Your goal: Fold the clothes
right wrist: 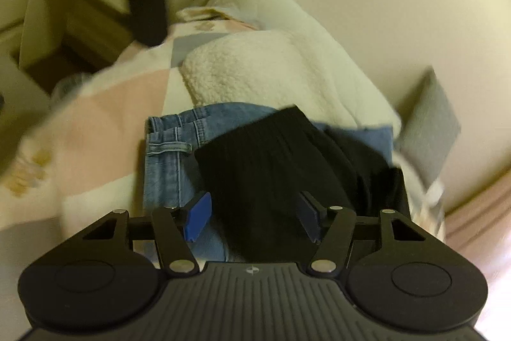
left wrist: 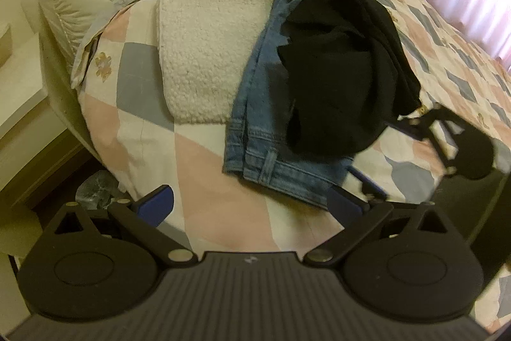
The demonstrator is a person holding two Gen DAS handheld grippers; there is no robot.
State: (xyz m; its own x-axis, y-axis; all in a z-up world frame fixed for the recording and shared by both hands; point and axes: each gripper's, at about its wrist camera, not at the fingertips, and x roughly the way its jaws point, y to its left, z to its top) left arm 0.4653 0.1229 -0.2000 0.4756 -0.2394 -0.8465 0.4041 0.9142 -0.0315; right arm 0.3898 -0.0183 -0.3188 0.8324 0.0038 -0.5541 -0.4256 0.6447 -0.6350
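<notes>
On the bed (left wrist: 223, 232), a black garment (left wrist: 345, 69) lies bunched across folded-looking jeans (left wrist: 265, 104), beside a fleece throw (left wrist: 210, 37) at left. My left claw (left wrist: 249, 206) hangs wide and empty at the near edge. My right claw (right wrist: 252, 213), also wide, straddles the black cloth, probably to grasp it; only the right view shows its ribbing.
</notes>
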